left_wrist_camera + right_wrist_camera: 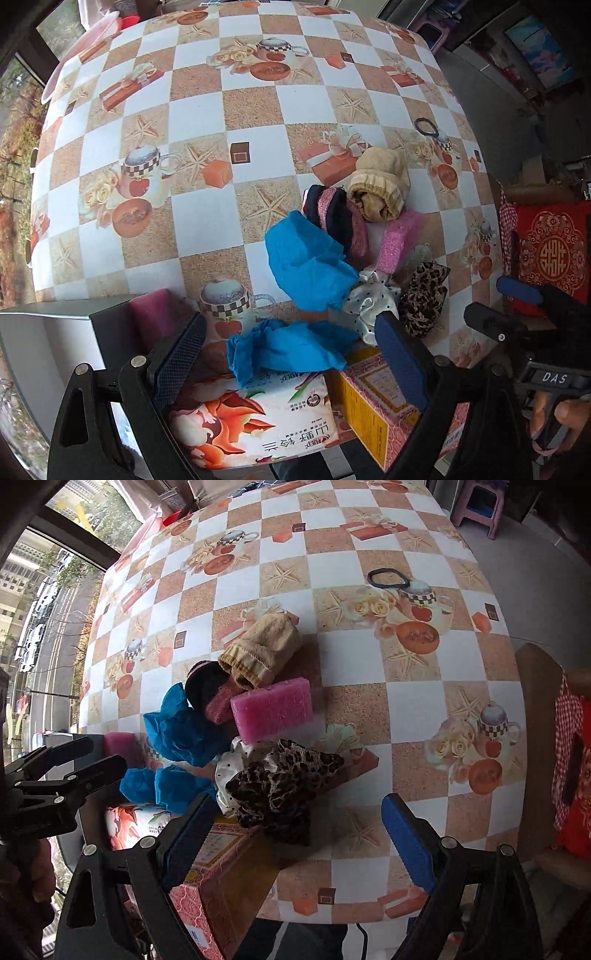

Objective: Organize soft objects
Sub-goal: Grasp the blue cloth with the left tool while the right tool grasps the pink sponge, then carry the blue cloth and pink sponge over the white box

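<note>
A pile of soft things lies on the checkered table (258,110): blue cloth (306,266) (177,731), a beige rolled sock (380,188) (262,650), a dark and pink sock (332,214) (214,694), a pink sponge (399,236) (273,709), a white dotted scrunchie (369,302), and a leopard scrunchie (424,299) (284,786). A second blue cloth (288,350) lies on a tissue pack (251,421). My left gripper (291,362) is open above it. My right gripper (299,845) is open just in front of the leopard scrunchie.
A black hair tie (426,127) (388,579) lies apart at the far right. A red patterned box (373,398) (218,882) sits at the near edge. A grey box (74,332) holds another pink sponge (151,314). A chair with red cloth (565,753) stands to the right.
</note>
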The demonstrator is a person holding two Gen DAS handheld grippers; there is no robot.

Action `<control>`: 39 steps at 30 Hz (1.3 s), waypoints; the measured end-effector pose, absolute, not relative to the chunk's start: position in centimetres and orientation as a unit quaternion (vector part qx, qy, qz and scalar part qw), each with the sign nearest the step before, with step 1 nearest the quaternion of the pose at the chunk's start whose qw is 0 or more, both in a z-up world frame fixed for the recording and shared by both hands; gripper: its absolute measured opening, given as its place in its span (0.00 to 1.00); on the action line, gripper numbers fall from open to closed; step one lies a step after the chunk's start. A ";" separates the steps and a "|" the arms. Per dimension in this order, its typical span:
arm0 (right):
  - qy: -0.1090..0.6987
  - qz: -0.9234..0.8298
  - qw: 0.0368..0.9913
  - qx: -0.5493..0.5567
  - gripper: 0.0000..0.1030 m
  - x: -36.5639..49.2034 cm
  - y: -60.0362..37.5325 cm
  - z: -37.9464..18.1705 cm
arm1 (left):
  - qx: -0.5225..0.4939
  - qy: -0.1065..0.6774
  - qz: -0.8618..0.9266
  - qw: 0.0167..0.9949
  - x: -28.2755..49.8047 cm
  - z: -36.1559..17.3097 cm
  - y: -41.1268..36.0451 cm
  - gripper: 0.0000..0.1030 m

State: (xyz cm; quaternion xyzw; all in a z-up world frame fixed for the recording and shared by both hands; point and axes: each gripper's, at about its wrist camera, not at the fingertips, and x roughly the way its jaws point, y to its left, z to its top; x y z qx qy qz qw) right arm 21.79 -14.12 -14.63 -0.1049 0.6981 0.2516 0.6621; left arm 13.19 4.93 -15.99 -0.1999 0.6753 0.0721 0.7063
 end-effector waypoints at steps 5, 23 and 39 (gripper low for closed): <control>0.690 0.283 0.655 -0.123 0.89 23.5 -12.1 -17.8 | -0.195 0.688 0.071 0.696 15.4 -18.1 4.2 0.91; 0.688 0.335 0.627 -0.147 0.69 25.9 -9.2 -23.8 | -0.212 0.735 0.104 0.635 16.7 -24.3 5.4 0.55; 0.669 0.338 0.655 -0.097 0.69 27.0 -11.6 -18.3 | -0.191 0.660 0.155 0.710 14.0 -17.7 6.4 0.33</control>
